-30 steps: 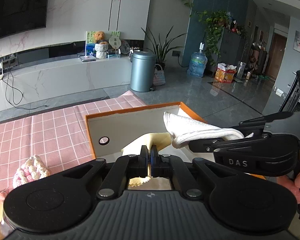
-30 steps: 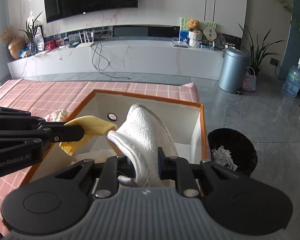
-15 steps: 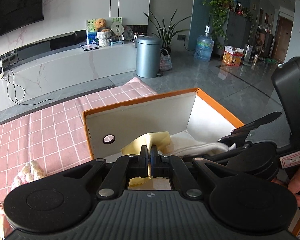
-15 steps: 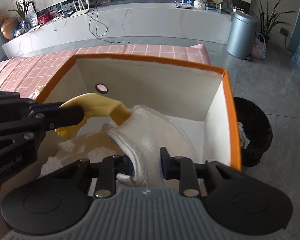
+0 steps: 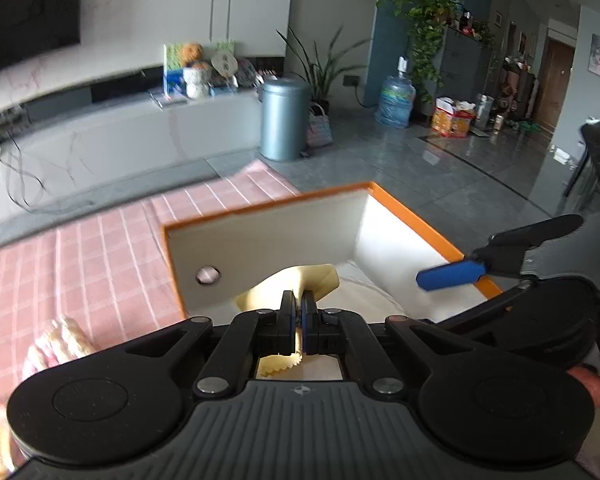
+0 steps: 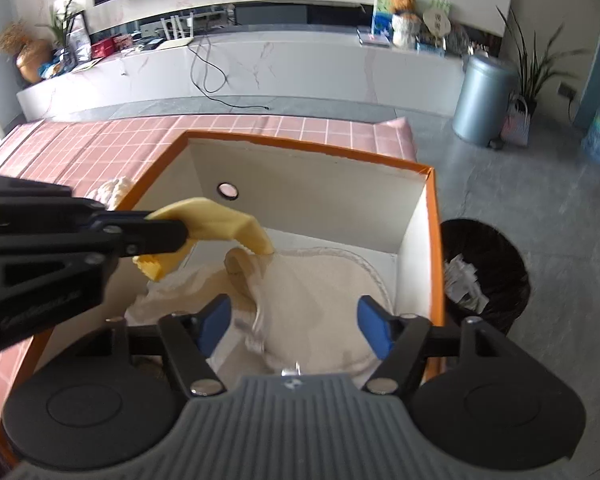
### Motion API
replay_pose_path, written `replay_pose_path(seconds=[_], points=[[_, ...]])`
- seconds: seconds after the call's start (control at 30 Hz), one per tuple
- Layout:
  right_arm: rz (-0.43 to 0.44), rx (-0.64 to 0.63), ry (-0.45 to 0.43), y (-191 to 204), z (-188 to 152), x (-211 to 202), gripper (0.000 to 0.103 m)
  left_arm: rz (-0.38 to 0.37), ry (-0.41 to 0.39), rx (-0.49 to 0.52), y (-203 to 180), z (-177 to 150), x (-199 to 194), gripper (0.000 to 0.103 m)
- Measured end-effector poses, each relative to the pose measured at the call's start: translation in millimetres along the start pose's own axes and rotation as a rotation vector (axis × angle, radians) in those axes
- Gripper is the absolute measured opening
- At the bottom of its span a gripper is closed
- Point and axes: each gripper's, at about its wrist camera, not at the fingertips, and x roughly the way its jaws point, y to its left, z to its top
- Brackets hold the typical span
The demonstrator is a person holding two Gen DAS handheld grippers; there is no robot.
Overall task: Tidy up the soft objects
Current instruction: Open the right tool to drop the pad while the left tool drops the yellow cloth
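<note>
Left tool [image 5: 299, 312] is clamped on the yellow cloth [image 6: 220, 220] above the orange box [image 6: 436, 240]; right tool [image 6: 294, 326] is opening, pads clear of the white towel [image 6: 320, 292] lying inside the box.

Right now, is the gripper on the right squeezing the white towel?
No: the right gripper is opening, its blue pads clear of the white towel, which lies loose in the orange box.

A grey bin [image 5: 285, 119] stands near a water jug [image 5: 396, 101] and black wastebasket [image 6: 485, 272]
</note>
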Motion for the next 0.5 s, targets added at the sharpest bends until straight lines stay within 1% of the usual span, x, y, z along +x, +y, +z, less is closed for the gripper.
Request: replay_pose_path(seconds=[0.07,0.13,0.27,0.33,0.43,0.47,0.5], points=[[-0.011,-0.028,-0.003,1,-7,-8,0.071,-0.017,0.031,0.012,-5,-3,2,0.002],[-0.021,-0.037,-0.004,1,-13,-12,0.074,-0.025,0.054,0.030,-12,-8,4,0.002],[-0.060,-0.061,0.003,1,-21,-15,0.074,-0.036,0.100,0.032,-18,-15,12,0.003],[-0.061,-0.057,0.003,0,-23,-17,0.074,-0.031,0.113,0.034,-20,-17,14,0.003],[-0.064,-0.051,0.000,-1,-28,-21,0.075,-0.025,0.123,0.030,-20,-19,13,0.008],[-0.064,-0.051,-0.001,-1,-30,-23,0.075,-0.023,0.122,0.028,-21,-19,11,0.014],[-0.065,-0.051,-0.001,-1,-31,-24,0.075,-0.019,0.119,0.027,-21,-19,10,0.017]])
